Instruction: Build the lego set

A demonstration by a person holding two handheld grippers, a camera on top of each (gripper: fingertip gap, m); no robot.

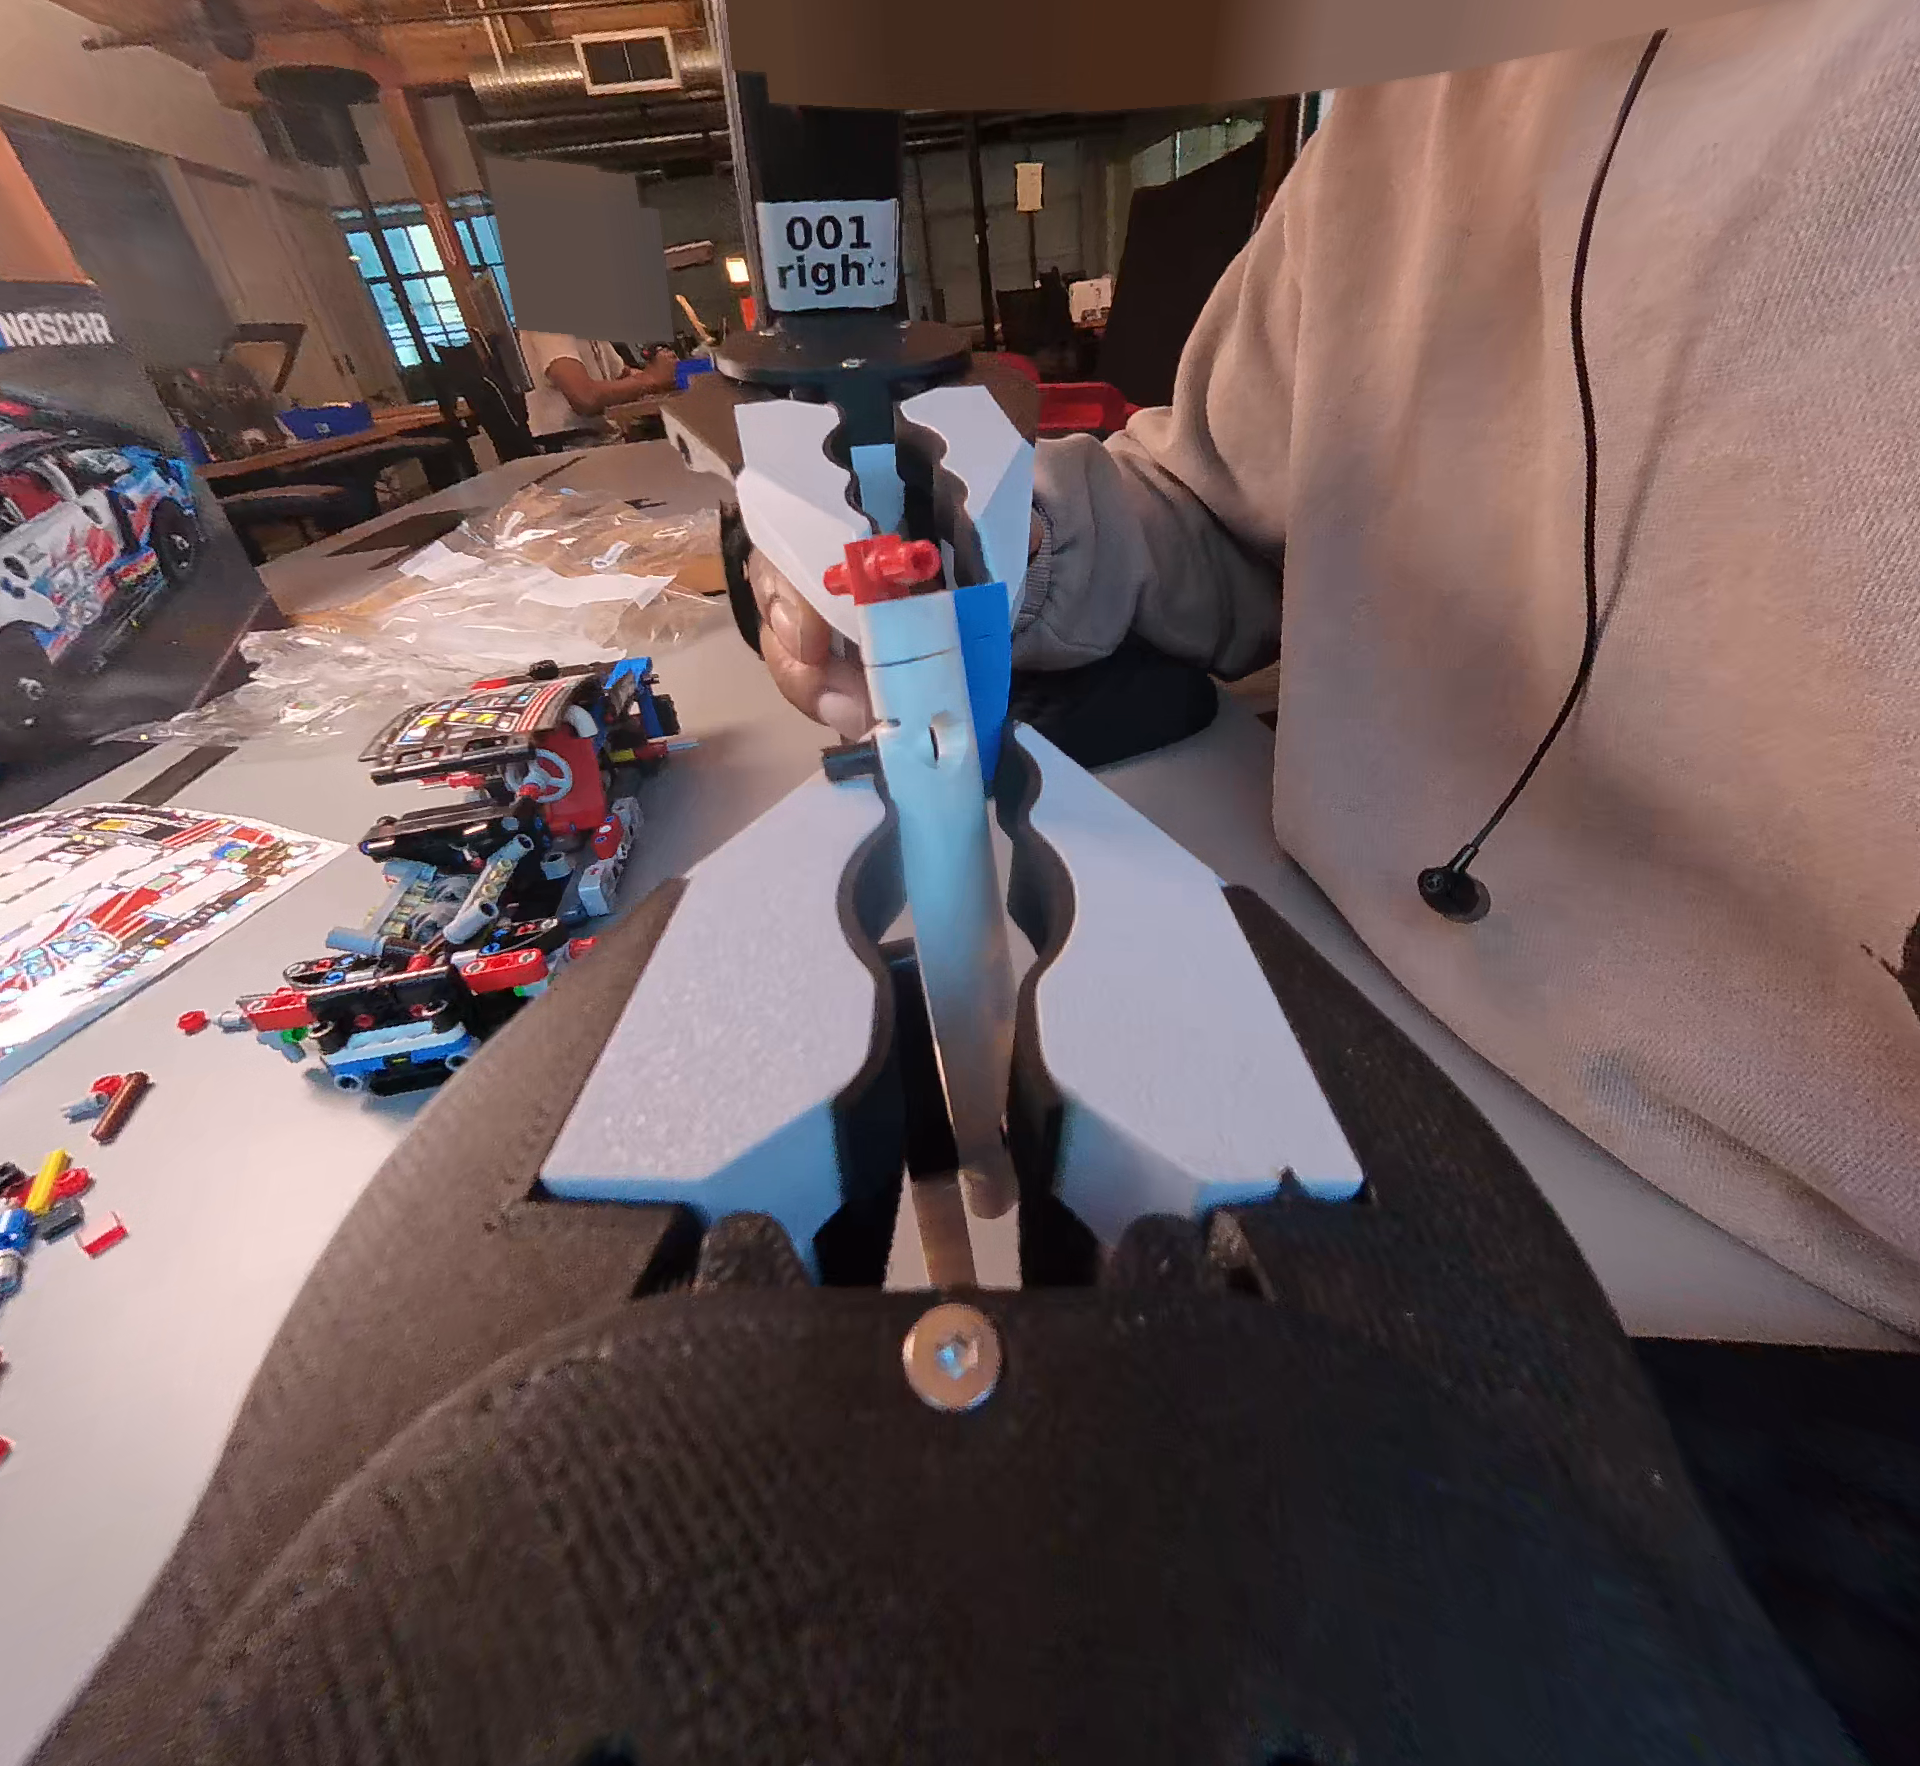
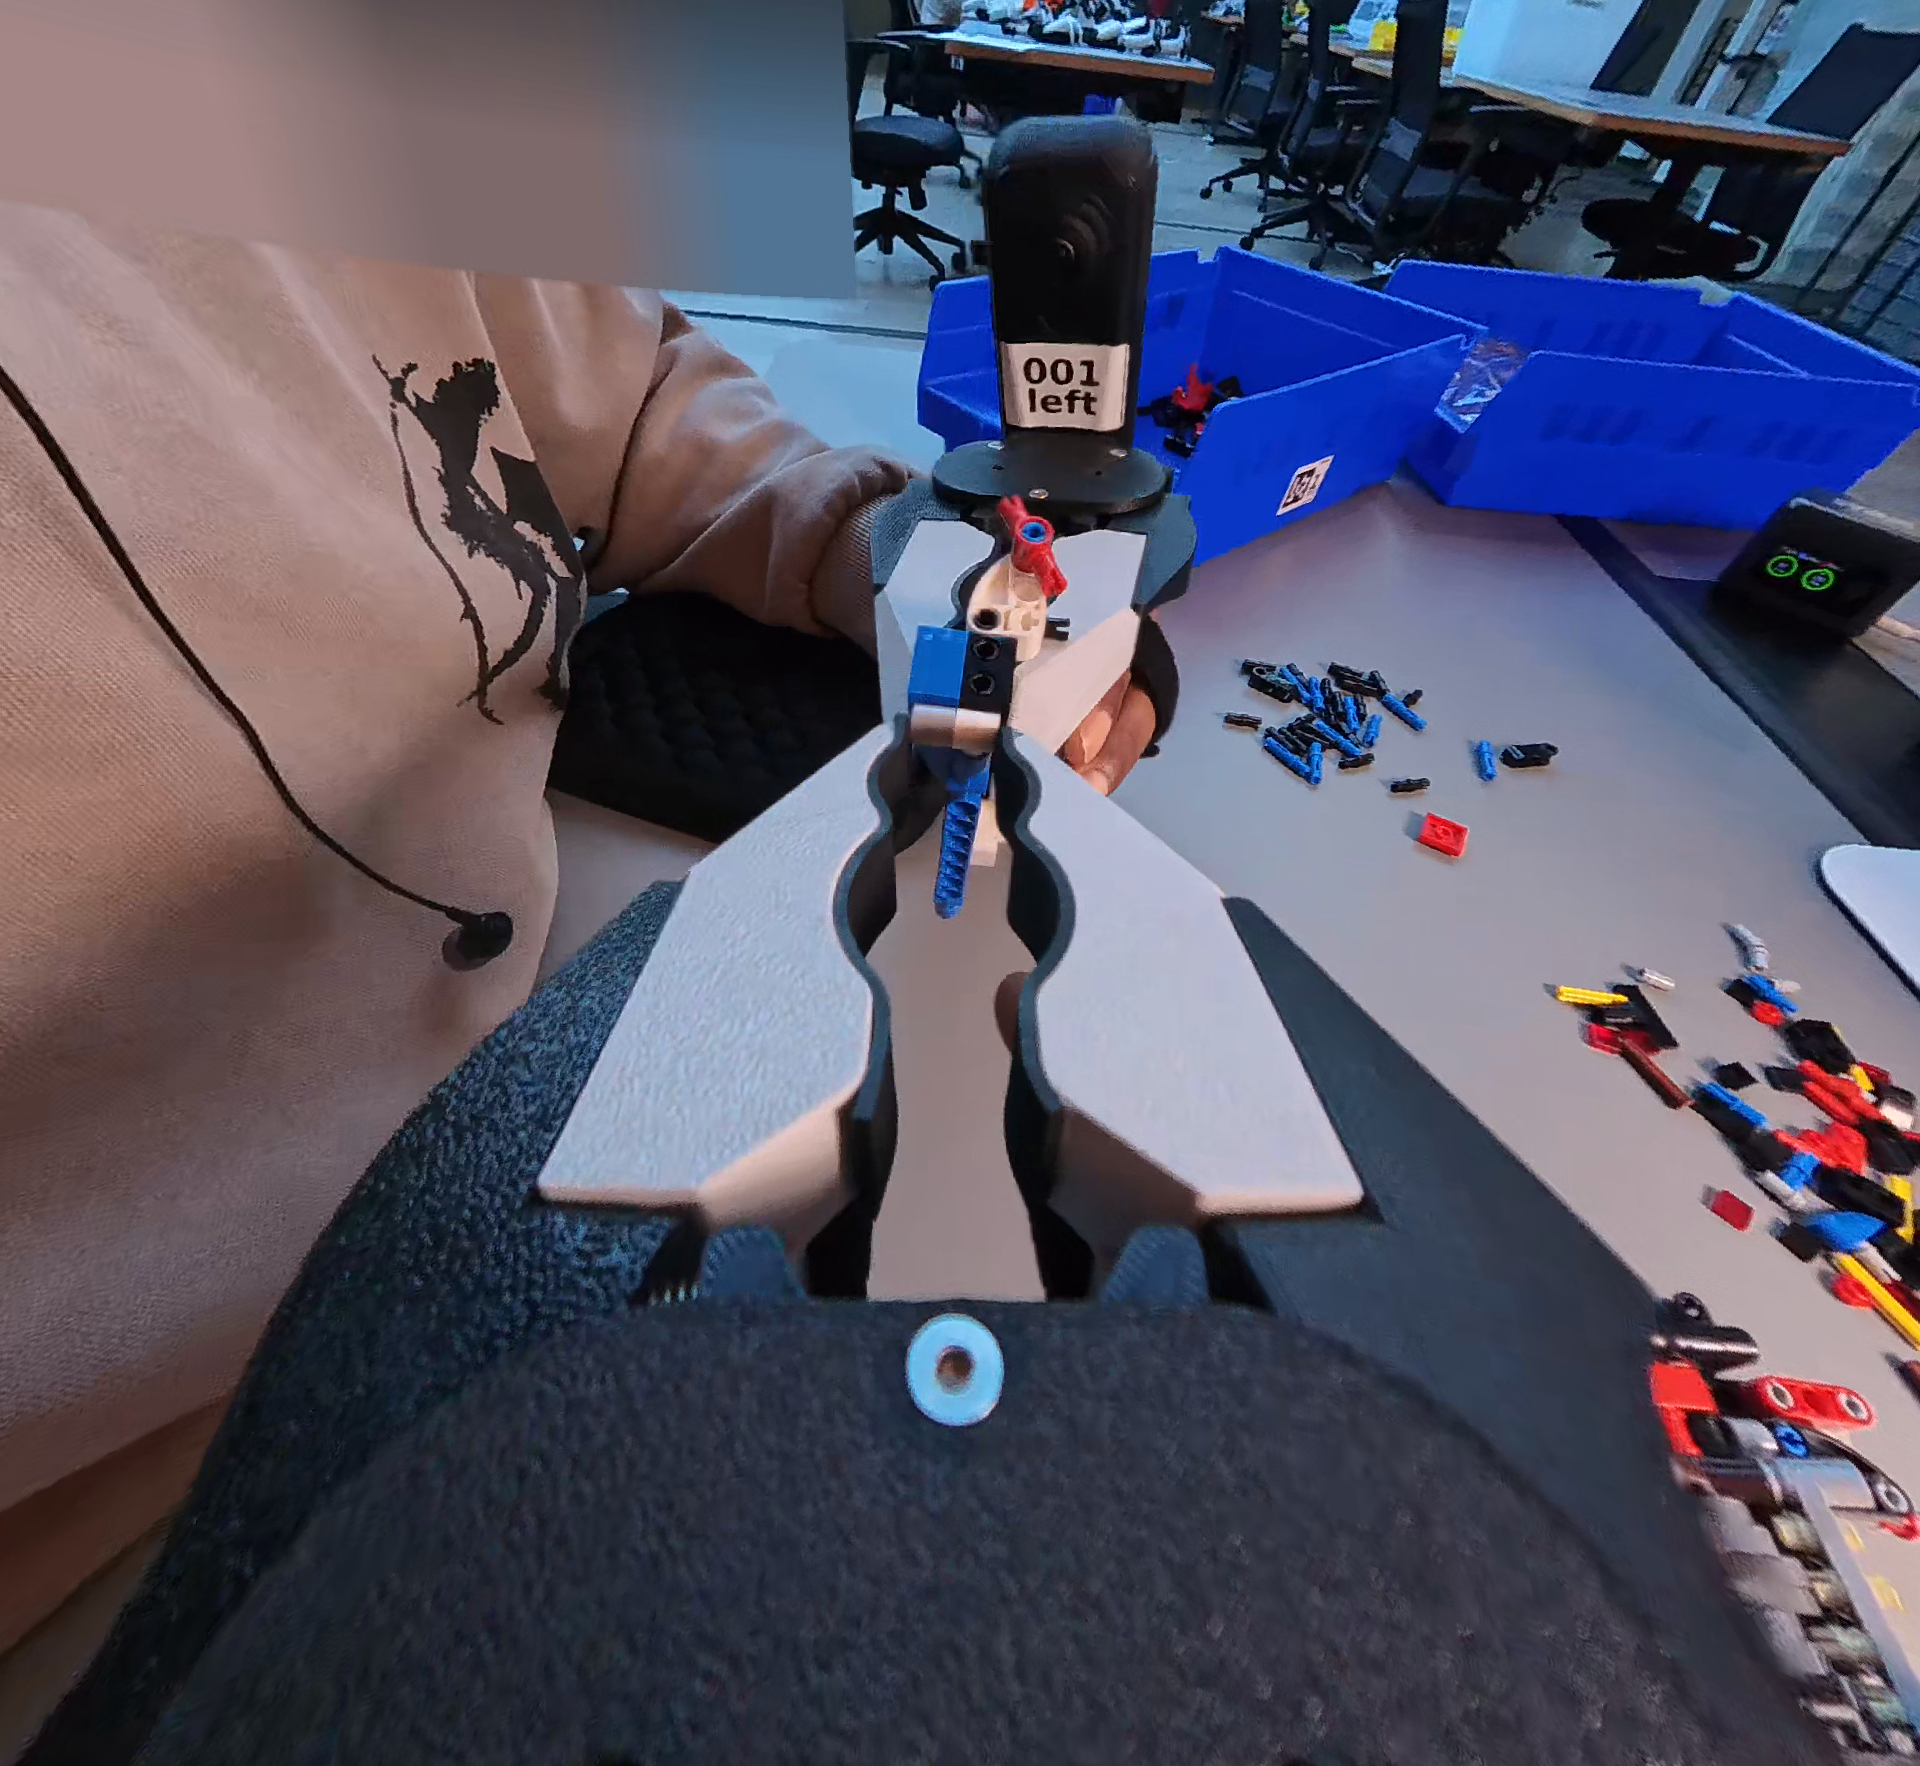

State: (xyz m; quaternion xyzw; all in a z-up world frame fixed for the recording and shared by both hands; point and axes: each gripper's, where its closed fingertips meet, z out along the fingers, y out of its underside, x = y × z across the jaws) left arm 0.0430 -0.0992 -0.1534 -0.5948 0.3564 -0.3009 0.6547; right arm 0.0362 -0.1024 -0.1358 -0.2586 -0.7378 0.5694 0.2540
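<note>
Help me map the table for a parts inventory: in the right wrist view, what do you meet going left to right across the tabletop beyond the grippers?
Pile of black and blue pins → flat red plate → heap of mixed red, black, blue and yellow pieces.

Beige hoodie (image 1: 1558,573) with black drawstring (image 1: 1579,469); each tool (image 1: 951,781) has white fingers (image 1: 748,989).
</note>
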